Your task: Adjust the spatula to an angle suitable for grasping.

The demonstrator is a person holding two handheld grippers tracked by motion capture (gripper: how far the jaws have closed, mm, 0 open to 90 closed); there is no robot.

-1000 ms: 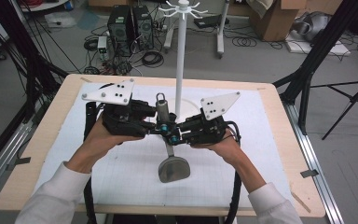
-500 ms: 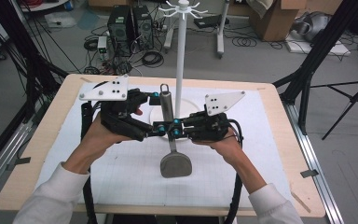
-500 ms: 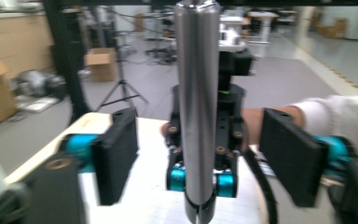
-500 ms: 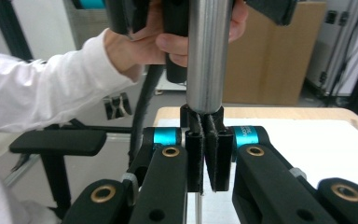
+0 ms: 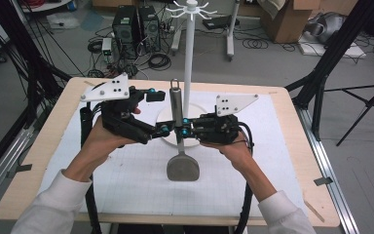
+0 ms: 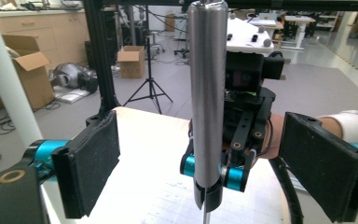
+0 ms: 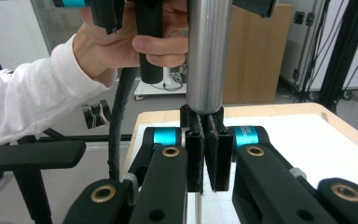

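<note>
I see a white hook stand (image 5: 189, 73) rising mid-table on its round base (image 5: 165, 117). PC towers (image 5: 135, 25) and cable tangle (image 5: 158, 61) sit on the floor, upper left of frame. Cardboard box (image 5: 289, 19) upper right, black tripod (image 5: 365, 105) at right edge.

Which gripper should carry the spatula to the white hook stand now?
Right. The right gripper is shut on the spatula just below its steel handle, holding it upright. The left gripper has just been opening; its pads stand clear either side.

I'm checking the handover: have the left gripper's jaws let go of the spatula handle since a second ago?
Yes. The left gripper has just opened, both pads clear of the spatula beside the white stand; the right gripper holds it.
</note>
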